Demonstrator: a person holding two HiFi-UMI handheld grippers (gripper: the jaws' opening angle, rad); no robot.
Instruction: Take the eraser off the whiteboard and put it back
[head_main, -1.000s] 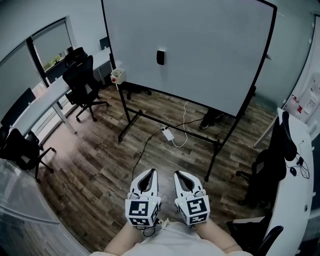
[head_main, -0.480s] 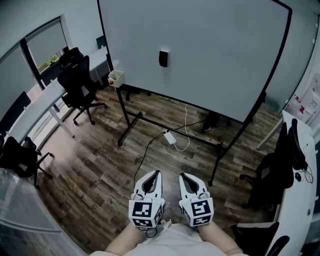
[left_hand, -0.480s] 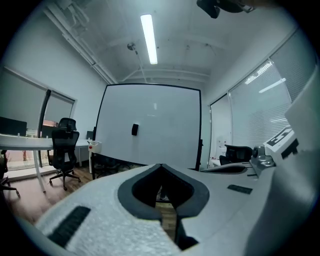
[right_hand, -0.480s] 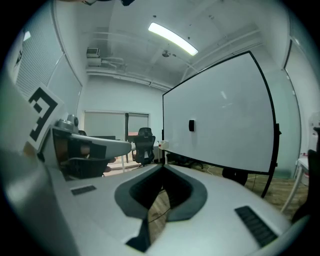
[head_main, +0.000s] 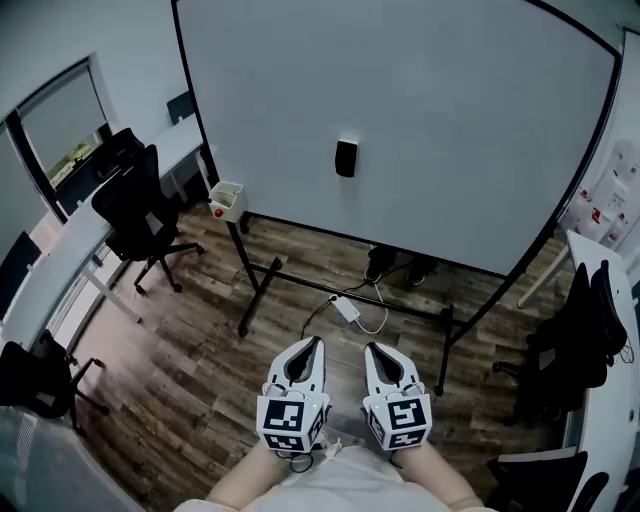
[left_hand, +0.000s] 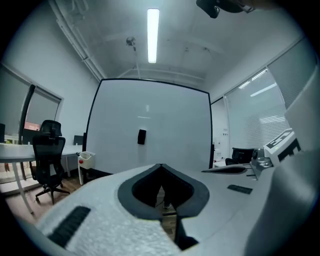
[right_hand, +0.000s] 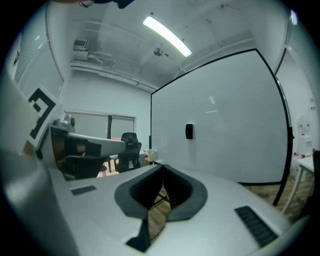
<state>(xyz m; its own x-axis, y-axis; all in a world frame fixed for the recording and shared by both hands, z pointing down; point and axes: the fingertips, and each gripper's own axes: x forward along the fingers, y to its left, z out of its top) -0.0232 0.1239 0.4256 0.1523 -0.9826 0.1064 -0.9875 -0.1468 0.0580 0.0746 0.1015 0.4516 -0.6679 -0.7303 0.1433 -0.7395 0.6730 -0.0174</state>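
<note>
A black eraser (head_main: 346, 158) sticks to the large white whiteboard (head_main: 420, 110) on its wheeled stand, some way ahead of me. It also shows in the left gripper view as the eraser (left_hand: 142, 136) and in the right gripper view as the eraser (right_hand: 189, 131). My left gripper (head_main: 304, 344) and right gripper (head_main: 376, 349) are held side by side close to my body, pointing at the board. Both are shut with nothing between their jaws, far short of the eraser.
A small white bin (head_main: 227, 200) with a red item hangs at the board's left post. A power strip (head_main: 346, 308) and cable lie on the wood floor between the stand's legs. Black office chairs (head_main: 130, 205) and a long desk (head_main: 55, 265) stand left; another chair (head_main: 580, 340) stands right.
The whiteboard and eraser have come nearer and fill more of the head view. Both grippers have travelled forward with me, still shut and side by side.
</note>
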